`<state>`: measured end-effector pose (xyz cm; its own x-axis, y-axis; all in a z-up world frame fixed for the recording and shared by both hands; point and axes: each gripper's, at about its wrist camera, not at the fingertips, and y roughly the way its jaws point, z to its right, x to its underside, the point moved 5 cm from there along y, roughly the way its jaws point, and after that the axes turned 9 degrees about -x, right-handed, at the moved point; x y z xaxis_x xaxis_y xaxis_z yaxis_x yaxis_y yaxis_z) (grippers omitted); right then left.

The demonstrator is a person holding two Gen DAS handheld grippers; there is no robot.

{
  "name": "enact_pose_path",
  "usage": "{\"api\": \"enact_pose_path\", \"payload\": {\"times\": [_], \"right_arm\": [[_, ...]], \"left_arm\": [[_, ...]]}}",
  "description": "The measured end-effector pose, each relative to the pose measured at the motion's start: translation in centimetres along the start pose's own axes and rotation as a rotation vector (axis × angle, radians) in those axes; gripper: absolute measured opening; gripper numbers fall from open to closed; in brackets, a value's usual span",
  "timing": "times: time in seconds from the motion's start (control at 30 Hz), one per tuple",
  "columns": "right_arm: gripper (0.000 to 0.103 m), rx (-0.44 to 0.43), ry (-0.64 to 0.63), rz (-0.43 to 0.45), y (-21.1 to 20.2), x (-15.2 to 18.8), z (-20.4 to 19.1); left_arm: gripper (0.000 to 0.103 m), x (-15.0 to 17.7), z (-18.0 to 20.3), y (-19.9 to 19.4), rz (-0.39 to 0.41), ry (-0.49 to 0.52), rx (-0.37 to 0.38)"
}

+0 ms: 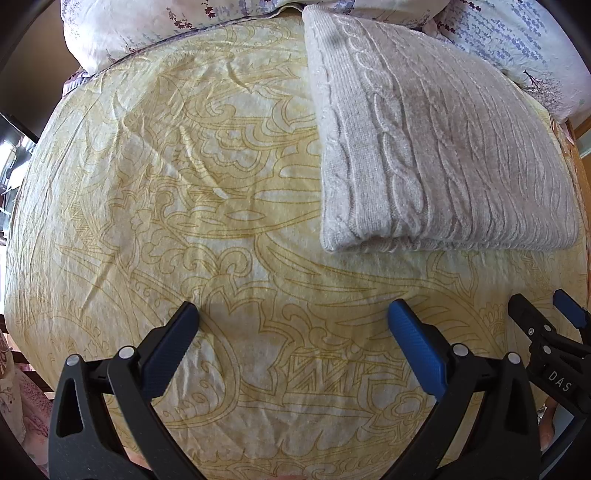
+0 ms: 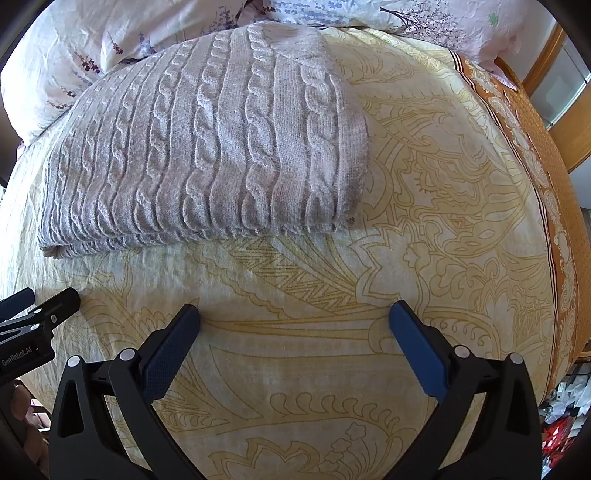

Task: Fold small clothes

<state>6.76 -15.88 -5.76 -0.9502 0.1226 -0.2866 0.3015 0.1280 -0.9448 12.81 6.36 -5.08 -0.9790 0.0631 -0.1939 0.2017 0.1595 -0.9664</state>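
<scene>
Folded cable-knit sweater [image 2: 207, 147] on yellow bedsheet [image 2: 295, 369]. Left gripper [image 1: 293, 325] "GenRobot.AI", right gripper [image 2: 293, 325] "DAS": both spread wide, empty.

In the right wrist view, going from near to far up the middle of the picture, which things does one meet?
Right gripper, jaws open → yellow patterned bedsheet → folded grey cable-knit sweater → floral duvet at the far end.
</scene>
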Motion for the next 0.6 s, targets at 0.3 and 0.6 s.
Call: {"api": "enact_pose_path", "payload": {"times": [0.3, 0.6], "right_arm": [[0.102, 0.000, -0.002, 0.001, 0.00, 0.01, -0.09], [0.102, 0.000, -0.001, 0.001, -0.02, -0.01, -0.09]], "left_arm": [[0.101, 0.03, -0.07, 0.03, 0.000, 0.006, 0.002], [0.101, -0.09, -0.04, 0.04, 0.000, 0.007, 0.002]]}}
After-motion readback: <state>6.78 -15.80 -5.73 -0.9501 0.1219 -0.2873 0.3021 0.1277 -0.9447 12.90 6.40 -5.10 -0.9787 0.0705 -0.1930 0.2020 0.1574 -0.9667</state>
